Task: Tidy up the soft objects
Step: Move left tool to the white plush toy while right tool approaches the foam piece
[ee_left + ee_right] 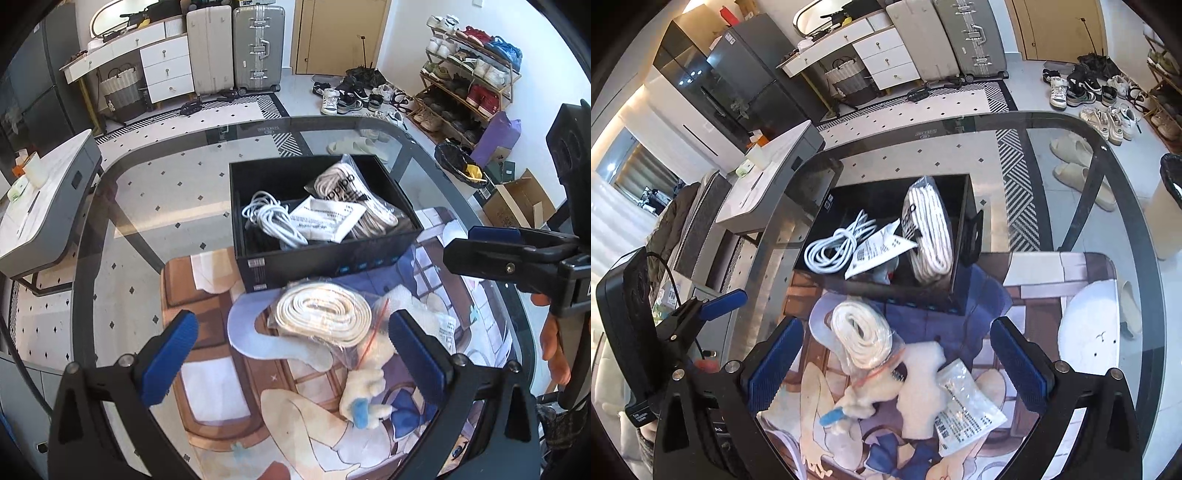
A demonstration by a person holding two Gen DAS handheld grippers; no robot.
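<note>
Box (pixel 325 254), black, open top, sits on the glass table (pixel 147 177) w/ its near edge on the printed mat (pixel 221 387). Inside already: a white cable coil (pixel 271 218), a bagged striped cord bundle (pixel 354 199) and a printed paper packet (pixel 325 218) between them. So sorting looks partway done, imo.

Left on the mat, just in front of the box: a bagged roll of cream strap (pixel 323 314), a white foam piece (pixel 923 384) next to it, a small plush bit w/ a blue tip (pixel 364 402), and a clear printed sachet (pixel 967 402) lying partly over the foam.

Left gripper (pixel 295 350) hovers low over the strap roll, jaws spread wide, nothing between them; roll sits roughly centred in the gap, but can't tell if the pads touch the bag. Right gripper (pixel 897 369) also wide open and empty, above the foam/sachet pile.

Step in hand, prob: picking the strap roll for the box. Next move needs the left gripper to drop a bit, close across the roll, not just the loose bag film (slippery, could slide out), then lift over the box's near wall and release in the free spot near the cable. Right one could take the sachet or foam after.
</note>
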